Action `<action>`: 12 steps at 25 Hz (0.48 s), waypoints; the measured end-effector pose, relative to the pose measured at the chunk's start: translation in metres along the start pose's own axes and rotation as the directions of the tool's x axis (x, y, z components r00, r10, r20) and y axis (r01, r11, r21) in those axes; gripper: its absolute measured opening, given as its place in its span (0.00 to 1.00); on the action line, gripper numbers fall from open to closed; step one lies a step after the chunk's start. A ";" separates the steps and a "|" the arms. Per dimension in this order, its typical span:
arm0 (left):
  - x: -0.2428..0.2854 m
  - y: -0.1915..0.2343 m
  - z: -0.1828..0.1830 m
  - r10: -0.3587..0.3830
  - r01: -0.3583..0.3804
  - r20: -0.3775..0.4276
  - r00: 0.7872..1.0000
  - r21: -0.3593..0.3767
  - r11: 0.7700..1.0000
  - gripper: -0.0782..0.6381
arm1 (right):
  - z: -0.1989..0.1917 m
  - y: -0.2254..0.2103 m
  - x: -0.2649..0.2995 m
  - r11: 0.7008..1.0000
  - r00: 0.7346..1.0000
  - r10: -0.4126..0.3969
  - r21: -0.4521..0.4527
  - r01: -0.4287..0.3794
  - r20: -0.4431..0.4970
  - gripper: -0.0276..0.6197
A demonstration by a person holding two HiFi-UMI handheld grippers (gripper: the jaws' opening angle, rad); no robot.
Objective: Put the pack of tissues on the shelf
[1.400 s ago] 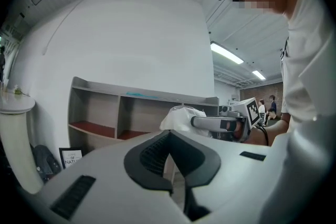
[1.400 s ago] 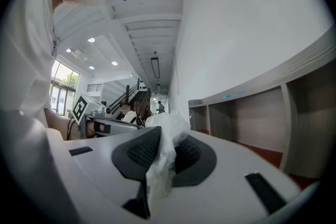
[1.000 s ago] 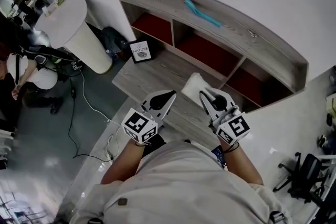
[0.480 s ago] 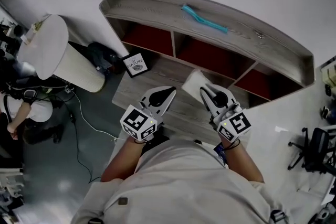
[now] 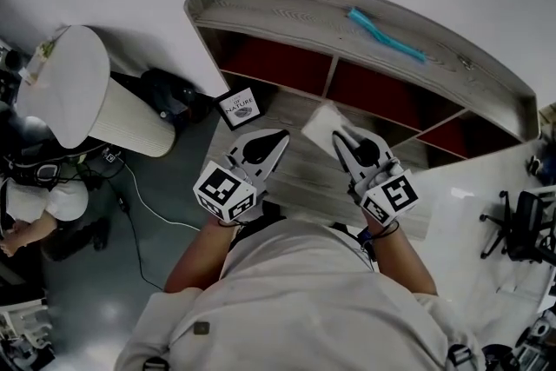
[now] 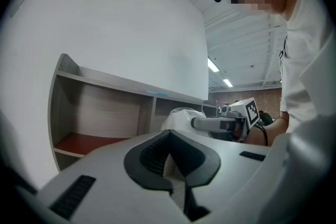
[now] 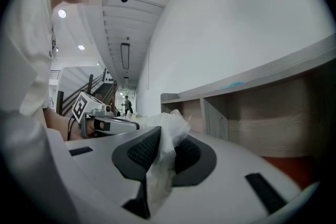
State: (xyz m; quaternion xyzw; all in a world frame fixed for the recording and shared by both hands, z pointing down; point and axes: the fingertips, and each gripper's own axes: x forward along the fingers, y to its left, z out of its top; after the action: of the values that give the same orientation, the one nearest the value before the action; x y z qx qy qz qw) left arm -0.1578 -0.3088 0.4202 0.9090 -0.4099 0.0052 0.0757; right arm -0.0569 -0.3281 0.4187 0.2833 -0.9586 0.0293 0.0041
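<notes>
A white plastic-wrapped pack of tissues point(image 5: 323, 124) hangs in front of the wooden shelf point(image 5: 287, 9), close to its middle compartment. My right gripper point(image 5: 340, 137) is shut on the pack's near edge. The right gripper view shows the crinkled wrap point(image 7: 169, 131) pinched between the black pads point(image 7: 140, 150). My left gripper point(image 5: 280, 137) is beside it to the left, shut with nothing between its fingers point(image 6: 152, 152). The left gripper view shows the pack point(image 6: 178, 117) and the right gripper point(image 6: 210, 124) off to its right.
A teal object point(image 5: 387, 35) lies on the shelf's top board. A small framed picture point(image 5: 238, 107) leans at the shelf's left foot on a low wooden platform point(image 5: 295, 178). A white cone-shaped stand point(image 5: 87, 96) and cables are left, an office chair point(image 5: 526, 226) right.
Both grippers and the pack have come slightly nearer to the shelf's front, and the head view has swung. The grip on the pack is unchanged.
</notes>
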 end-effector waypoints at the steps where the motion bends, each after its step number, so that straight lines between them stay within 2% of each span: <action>1: -0.003 0.008 0.001 -0.010 0.010 -0.002 1.000 -0.001 1.000 0.13 | 0.001 0.003 0.007 1.000 1.000 -0.010 0.003 0.010 -0.003 0.15; 12: -0.015 0.070 0.011 -0.105 0.105 -0.002 0.994 -0.003 0.994 0.13 | 0.005 0.014 0.065 0.994 0.994 -0.105 -0.011 0.105 -0.007 0.15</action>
State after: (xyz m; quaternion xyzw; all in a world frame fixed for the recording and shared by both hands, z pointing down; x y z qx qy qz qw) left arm -0.2204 -0.3452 0.4175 0.9291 -0.3615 0.0016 0.0779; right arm -0.1193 -0.3521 0.4150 0.3332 -0.9425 0.0250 0.0106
